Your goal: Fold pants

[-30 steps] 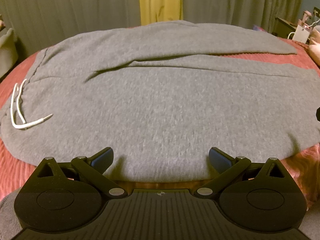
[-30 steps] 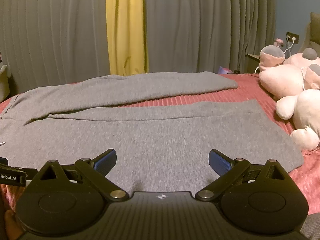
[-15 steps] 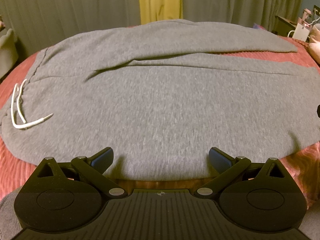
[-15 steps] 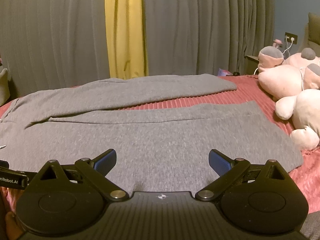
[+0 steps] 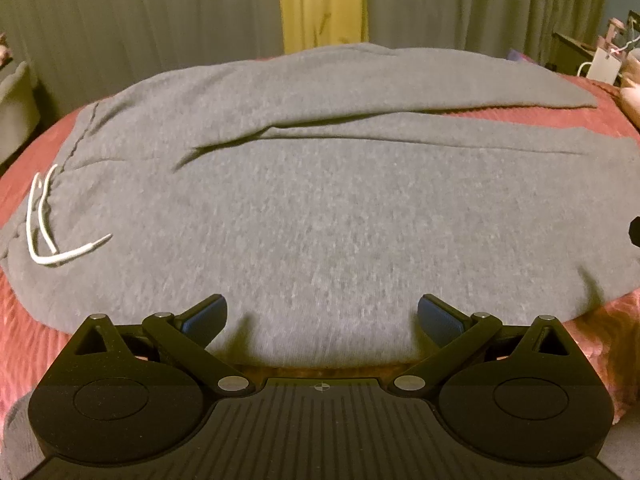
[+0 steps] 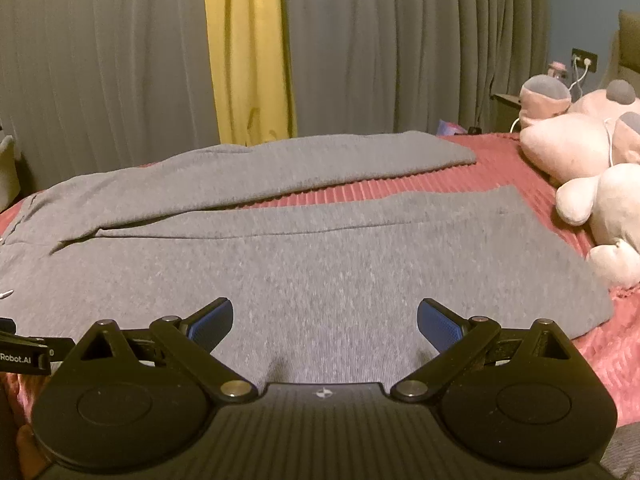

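Grey sweatpants [image 5: 320,208] lie spread flat on a red bedspread [image 5: 24,320], waistband to the left with a white drawstring [image 5: 44,236], both legs running to the right. My left gripper [image 5: 322,314] is open and empty, just above the near edge of the pants near the seat. My right gripper [image 6: 325,318] is open and empty above the near leg [image 6: 320,264]. The far leg [image 6: 280,168] lies apart from it, with a strip of the bedspread [image 6: 380,192] between them.
Pink plush toys [image 6: 600,160] lie on the bed's right side beside the leg ends. Grey curtains [image 6: 100,60] with a yellow panel [image 6: 248,48] hang behind the bed. A nightstand [image 5: 576,52] stands at the far right.
Both grippers have moved a little forward and lower over the near edge of the pants. The jaws stay open. The pants have not moved.
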